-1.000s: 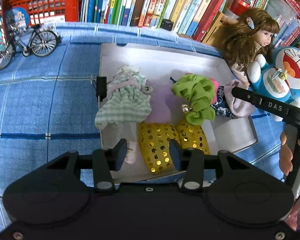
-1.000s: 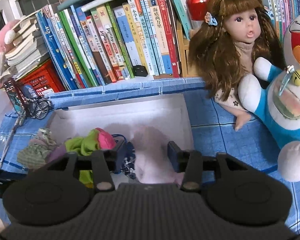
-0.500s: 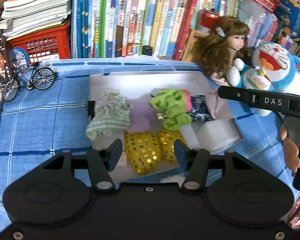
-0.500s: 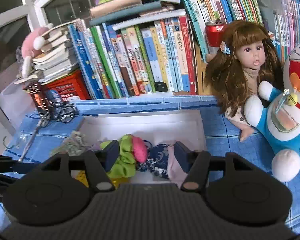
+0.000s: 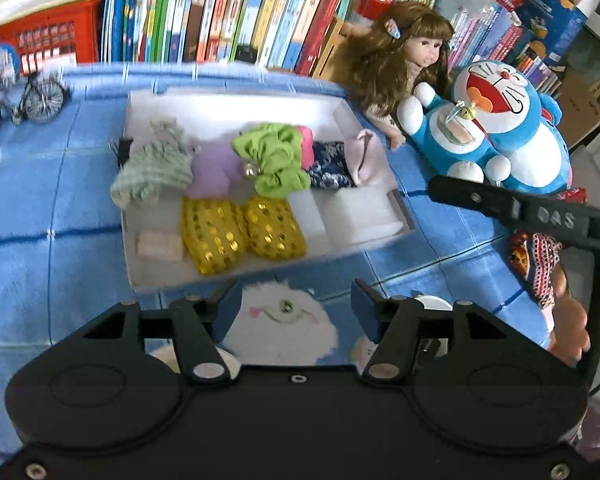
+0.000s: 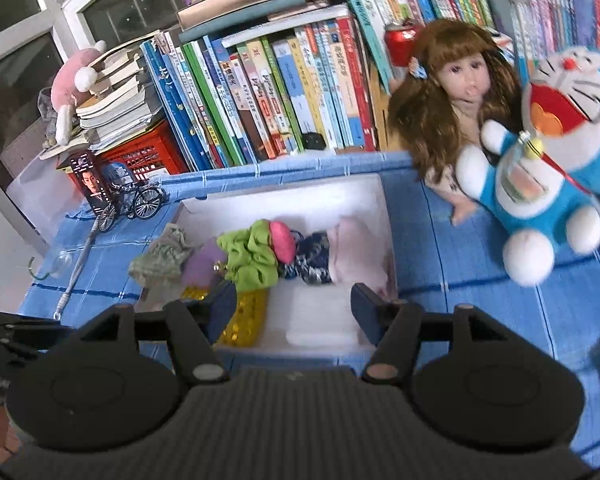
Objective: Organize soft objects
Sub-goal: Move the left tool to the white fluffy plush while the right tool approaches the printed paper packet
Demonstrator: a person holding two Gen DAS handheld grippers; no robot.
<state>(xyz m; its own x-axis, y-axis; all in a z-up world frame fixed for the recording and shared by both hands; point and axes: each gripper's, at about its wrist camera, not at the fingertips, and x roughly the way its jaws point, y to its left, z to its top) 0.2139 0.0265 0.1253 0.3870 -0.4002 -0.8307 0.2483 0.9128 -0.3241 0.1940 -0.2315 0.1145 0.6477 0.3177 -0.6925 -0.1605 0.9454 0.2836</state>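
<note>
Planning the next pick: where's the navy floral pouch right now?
In the left wrist view, the navy floral pouch lies in the white tray's back row, right of centre, between the green scrunchie and the pale pink cloth.

Tray (image 5: 236,98) on cloth (image 5: 40,208); 2 pouches (image 5: 236,232) at its front; books (image 5: 228,8) behind; doll (image 5: 396,60) right.

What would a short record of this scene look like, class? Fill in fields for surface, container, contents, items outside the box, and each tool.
surface: blue checked cloth
container: white box
contents: green scrunchie, two gold sequin pouches, striped cloth, pink cloth
outside the box: doll, blue plush cat, toy bicycle
left tool: jaws opening, nothing between them
right tool: jaws opening, nothing between them
</note>
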